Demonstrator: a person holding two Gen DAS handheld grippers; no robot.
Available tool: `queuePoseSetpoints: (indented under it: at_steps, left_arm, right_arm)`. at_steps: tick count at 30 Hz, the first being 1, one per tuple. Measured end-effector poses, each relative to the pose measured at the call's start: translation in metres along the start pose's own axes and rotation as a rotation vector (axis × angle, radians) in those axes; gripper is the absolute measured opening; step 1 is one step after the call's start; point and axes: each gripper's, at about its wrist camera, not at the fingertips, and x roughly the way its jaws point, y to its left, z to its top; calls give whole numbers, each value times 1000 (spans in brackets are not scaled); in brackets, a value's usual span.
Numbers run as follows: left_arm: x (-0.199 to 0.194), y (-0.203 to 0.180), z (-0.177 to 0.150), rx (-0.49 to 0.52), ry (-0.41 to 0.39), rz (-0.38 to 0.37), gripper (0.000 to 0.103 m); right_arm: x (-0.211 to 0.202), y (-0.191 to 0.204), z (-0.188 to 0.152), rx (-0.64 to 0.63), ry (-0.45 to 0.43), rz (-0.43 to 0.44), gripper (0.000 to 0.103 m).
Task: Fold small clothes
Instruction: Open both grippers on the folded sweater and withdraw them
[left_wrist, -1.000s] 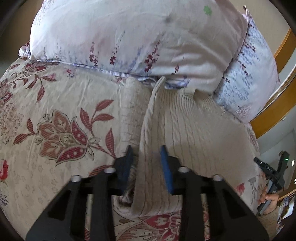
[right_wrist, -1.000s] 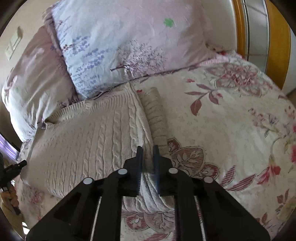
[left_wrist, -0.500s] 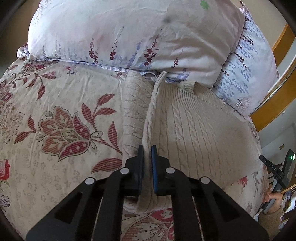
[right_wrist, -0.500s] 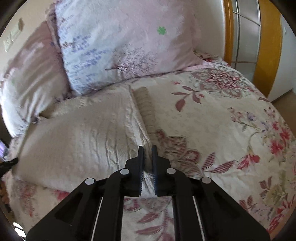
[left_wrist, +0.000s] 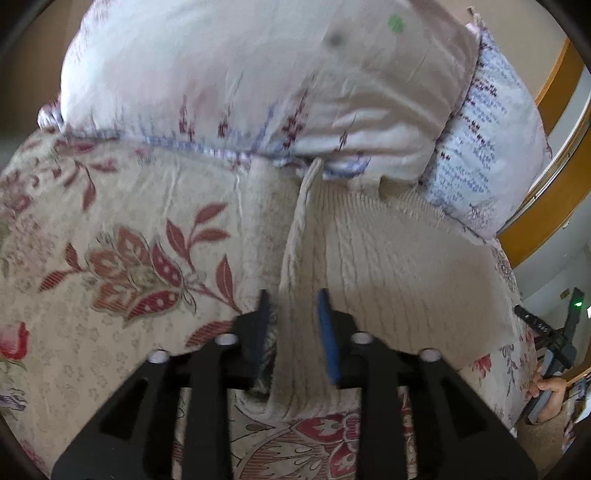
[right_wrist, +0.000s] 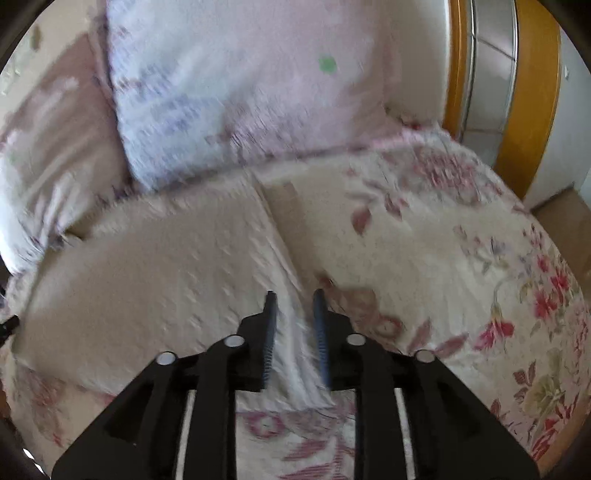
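A cream cable-knit sweater (left_wrist: 388, 266) lies on the floral bedspread (left_wrist: 110, 229), its top against the pillows. One folded side edge runs straight toward my left gripper (left_wrist: 295, 314). Those jaws are opening, and the edge lies loose between the blue pads. A knit sleeve (left_wrist: 262, 221) lies flat just left of that edge. In the blurred right wrist view the sweater (right_wrist: 166, 266) fills the left half. Its other side edge passes between the jaws of my right gripper (right_wrist: 295, 314), which are also opening and no longer pinch it. Another sleeve (right_wrist: 295, 221) lies beside that edge.
Two floral pillows (left_wrist: 258, 74) (left_wrist: 487, 147) stand behind the sweater; they appear as pillows (right_wrist: 240, 92) (right_wrist: 44, 147) in the right wrist view. A wooden frame (left_wrist: 546, 206) (right_wrist: 532, 92) borders the bed. A hand (left_wrist: 550, 387) on the other gripper shows at the far right.
Half a second ago both grippers were shut on the sweater's side edges; now both sets of jaws have spread apart and the fabric lies loose between them. Both views are blurred.
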Motion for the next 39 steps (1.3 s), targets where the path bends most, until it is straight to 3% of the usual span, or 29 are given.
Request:
queuePoseSetpoints:
  at_steps: [1,2,4,8,12,14,19,23,26,27,32,39]
  left_arm:
    - [-4,-4,1,13,-21,7,40]
    - [-7,-11,2,34,-45,12,42]
    - [-8,-26,3,82,-66,7,50]
    - [7,-50,5,156,-47,20,52]
    - [26,-51,4,147,-1,45,53]
    - [34,-46,0,137,28,64,52]
    - [38,-41,-6,136,23,62,53]
    - [18,-28,0,43,-7,-31,53]
    - [4,-10,10,-41,-54,-53,60]
    - [2,-1,15,-82,-58,-55,62]
    - [18,27,31,-228,-2,-79,62]
    - [39,40,37,-312,35,-82,62]
  right_arm:
    - [-4,8,3,-16,-16,29,46]
    - [-4,15,5,-33,-19,51,49]
    - [0,37,8,-85,-2,112,50]
    - [18,73,9,-148,55,189,50]
    - [31,98,3,-211,79,186,51]
    - [46,103,-6,-246,132,149,55]
    - [42,106,-15,-281,90,133,55]
    - [37,104,-11,-262,91,135,56]
    - [28,110,-9,-260,62,164,57]
    - [24,115,-9,-268,50,173,61]
    - [28,134,-11,-319,54,187,66]
    - [38,136,-16,-309,87,199,66]
